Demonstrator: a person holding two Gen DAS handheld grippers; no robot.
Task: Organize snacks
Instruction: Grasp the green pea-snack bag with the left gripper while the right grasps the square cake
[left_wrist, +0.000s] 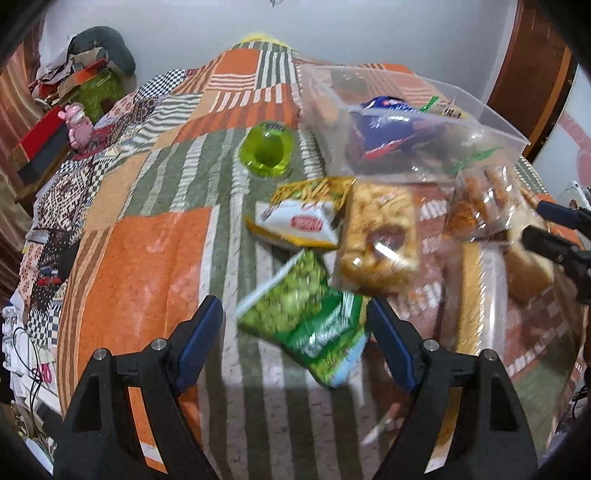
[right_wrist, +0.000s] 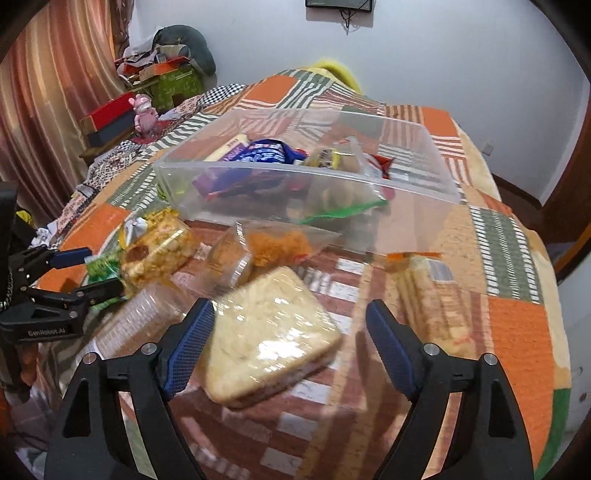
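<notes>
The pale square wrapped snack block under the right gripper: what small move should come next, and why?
Probably close the right gripper on the pale square wrapped snack block. Its jaws stand open around the block, which lies on the patchwork bedspread, outside the clear plastic bin.

A patchwork quilt (right_wrist: 517, 236) in orange, green and white covers the bed and fills most of both views. Behind it a plain pale wall (right_wrist: 424, 55) rises to twelve o'clock, with striped curtains (right_wrist: 48, 96) at ten o'clock. A dark wooden door frame (left_wrist: 532, 77) stands at two o'clock.
</notes>
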